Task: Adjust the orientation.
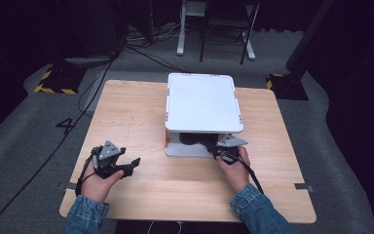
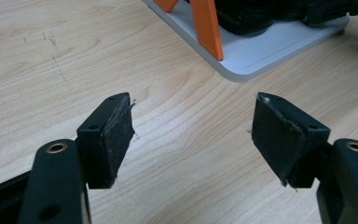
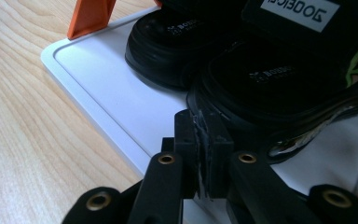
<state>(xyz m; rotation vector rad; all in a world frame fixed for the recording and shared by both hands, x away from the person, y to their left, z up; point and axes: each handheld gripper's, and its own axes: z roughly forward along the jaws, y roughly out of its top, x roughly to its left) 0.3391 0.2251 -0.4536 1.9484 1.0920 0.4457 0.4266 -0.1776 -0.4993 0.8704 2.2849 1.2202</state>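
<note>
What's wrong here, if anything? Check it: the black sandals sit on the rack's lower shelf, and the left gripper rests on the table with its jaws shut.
The jaws are wrong. The left gripper view shows the left gripper open, pads wide apart over bare table. The black sandals do sit on the rack's lower shelf.

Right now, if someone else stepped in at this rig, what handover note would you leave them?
Left gripper: jaws open, nothing between them, resting over bare table left of the rack.
Right gripper: jaws shut and empty, tips at the edge of the nearer black sandal on the lower shelf of the white two-tier rack.
Things: two black sandals sit side by side on that lower shelf, the farther sandal toward the orange leg.
Done: neither sandal is gripped.
Left: apparently grasping and moving the sandals.
</note>
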